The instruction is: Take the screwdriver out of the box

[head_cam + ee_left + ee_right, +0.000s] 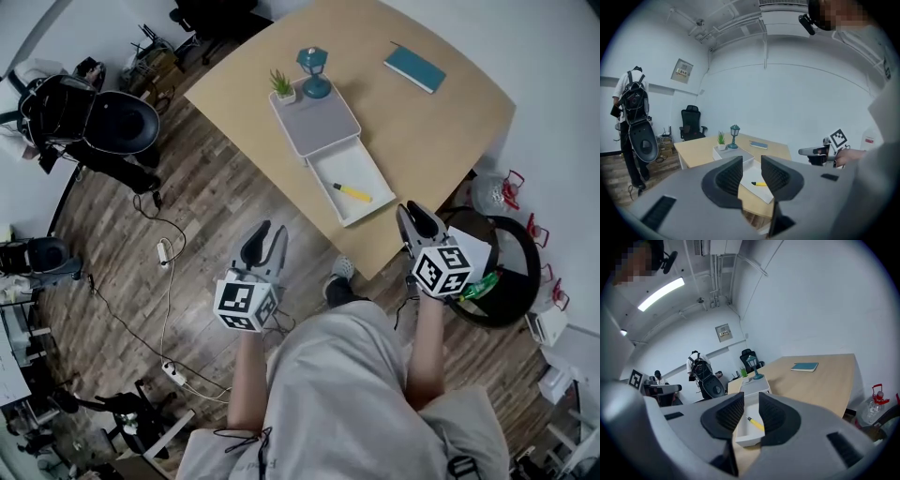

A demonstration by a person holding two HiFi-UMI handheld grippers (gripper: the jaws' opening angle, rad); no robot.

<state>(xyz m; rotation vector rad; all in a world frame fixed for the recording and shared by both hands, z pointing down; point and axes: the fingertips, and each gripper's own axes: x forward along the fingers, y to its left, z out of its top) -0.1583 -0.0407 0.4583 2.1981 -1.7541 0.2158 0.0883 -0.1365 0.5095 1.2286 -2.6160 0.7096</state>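
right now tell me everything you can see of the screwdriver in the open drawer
The screwdriver is small, with a bright yellow handle that looks like plastic and a thin dark shaft at the end nearer the box. It lies flat and slantwise on the floor of the pulled-out white drawer, near its middle, and seems to touch nothing else. The left gripper and right gripper are both short of it, jaws open and empty.

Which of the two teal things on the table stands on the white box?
The small teal lamp, beside the potted plant. The teal book lies flat on the bare tabletop.
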